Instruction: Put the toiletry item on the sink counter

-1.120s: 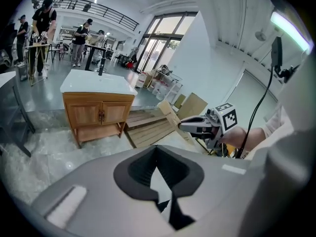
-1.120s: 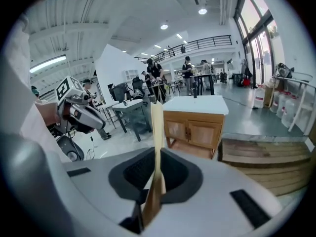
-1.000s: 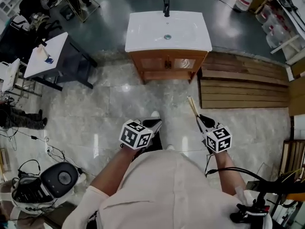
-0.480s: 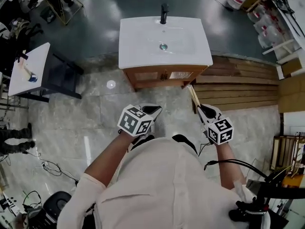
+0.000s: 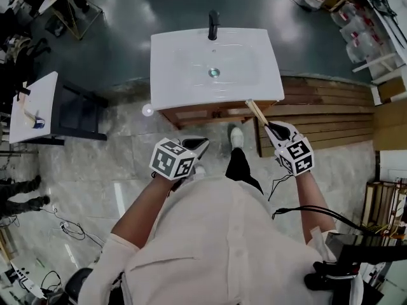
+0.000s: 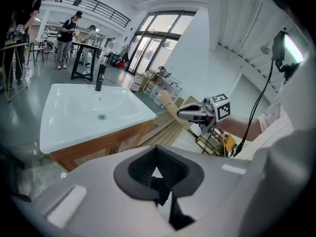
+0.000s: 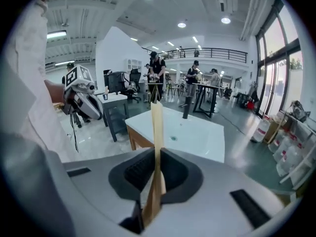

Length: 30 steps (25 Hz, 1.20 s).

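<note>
The toiletry item (image 5: pixel 256 113) is a thin, flat, pale wooden stick. My right gripper (image 5: pixel 270 127) is shut on its lower end, and it sticks up and forward between the jaws (image 7: pixel 157 132). In the head view its tip overlaps the front right corner of the white sink counter (image 5: pixel 172 81), which carries a black faucet (image 5: pixel 213 24) and stands on a wooden cabinet. My left gripper (image 5: pixel 194 143) is held in front of the cabinet, to the left; its dark pads meet and nothing is between them (image 6: pixel 158 181). From that gripper's view, the right gripper (image 6: pixel 185 113) and the stick (image 6: pixel 168 105) show beside the counter (image 6: pixel 74 117).
Wooden planks (image 5: pixel 324 107) lie on the floor right of the cabinet. A white side table (image 5: pixel 32 107) with small items stands at the left. Plastic jugs (image 5: pixel 362 37) sit at the upper right. People stand at tables (image 7: pixel 197 83) beyond the sink.
The sink has drawn much nearer as the person walked up to it. Both grippers moved forward with the body; the stick's tip now reaches the counter's front right corner.
</note>
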Each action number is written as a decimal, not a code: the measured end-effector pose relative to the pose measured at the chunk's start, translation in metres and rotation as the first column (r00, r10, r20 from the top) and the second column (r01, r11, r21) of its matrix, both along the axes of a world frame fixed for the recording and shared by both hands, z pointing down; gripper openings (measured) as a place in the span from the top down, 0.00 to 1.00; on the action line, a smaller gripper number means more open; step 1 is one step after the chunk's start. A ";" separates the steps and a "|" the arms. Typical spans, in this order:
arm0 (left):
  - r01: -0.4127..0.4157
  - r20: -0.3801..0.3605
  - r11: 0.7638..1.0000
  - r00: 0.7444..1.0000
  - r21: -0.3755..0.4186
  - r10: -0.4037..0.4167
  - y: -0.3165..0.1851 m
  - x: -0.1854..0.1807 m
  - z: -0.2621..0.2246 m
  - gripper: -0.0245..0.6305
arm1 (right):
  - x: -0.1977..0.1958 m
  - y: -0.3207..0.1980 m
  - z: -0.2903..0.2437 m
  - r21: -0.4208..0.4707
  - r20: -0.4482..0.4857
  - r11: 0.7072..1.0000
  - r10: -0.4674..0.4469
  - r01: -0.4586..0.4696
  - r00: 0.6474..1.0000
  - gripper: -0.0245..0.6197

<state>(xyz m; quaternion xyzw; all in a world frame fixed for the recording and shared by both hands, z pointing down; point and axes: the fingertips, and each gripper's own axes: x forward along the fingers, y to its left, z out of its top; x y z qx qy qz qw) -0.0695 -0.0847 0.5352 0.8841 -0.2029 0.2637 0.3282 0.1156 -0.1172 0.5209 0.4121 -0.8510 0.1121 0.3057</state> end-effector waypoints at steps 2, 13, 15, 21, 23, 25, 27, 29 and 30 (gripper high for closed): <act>0.022 0.005 1.000 1.000 0.001 -0.022 -0.023 0.009 0.002 0.95 | 0.012 -0.035 0.003 0.018 -0.029 0.999 -0.048 0.048 0.998 0.91; 0.204 0.017 0.979 0.979 -0.015 -0.204 -0.159 0.096 -0.018 0.95 | 0.069 -0.235 0.021 0.028 -0.155 0.917 -0.390 0.398 0.908 0.91; 0.229 0.020 0.973 0.973 -0.012 -0.228 -0.182 0.105 -0.020 0.95 | 0.075 -0.272 0.027 0.031 -0.195 0.892 -0.437 0.451 0.878 0.91; 0.374 0.064 0.927 0.926 -0.030 -0.371 -0.220 0.089 -0.014 0.95 | 0.060 -0.360 0.058 0.034 -0.267 0.814 -0.552 0.580 0.790 0.91; 0.407 0.082 0.913 0.911 -0.037 -0.404 -0.227 0.085 -0.010 0.95 | 0.057 -0.383 0.069 0.037 -0.303 0.789 -0.576 0.614 0.759 0.91; 0.431 0.105 0.901 0.899 -0.041 -0.425 -0.233 0.082 -0.005 0.95 | 0.056 -0.405 0.081 0.032 -0.337 0.768 -0.594 0.640 0.730 0.91; 0.453 0.131 0.890 0.886 -0.042 -0.445 -0.238 0.077 -0.002 0.95 | 0.054 -0.424 0.095 0.020 -0.365 0.750 -0.610 0.661 0.703 0.91; 0.473 0.145 0.880 0.875 -0.046 -0.463 -0.242 0.074 0.000 0.95 | 0.051 -0.440 0.109 0.006 -0.379 0.740 -0.621 0.673 0.686 0.91; 0.480 0.150 0.876 0.870 -0.050 -0.469 -0.243 0.073 0.000 0.95 | 0.050 -0.447 0.115 0.000 -0.383 0.737 -0.625 0.676 0.680 0.91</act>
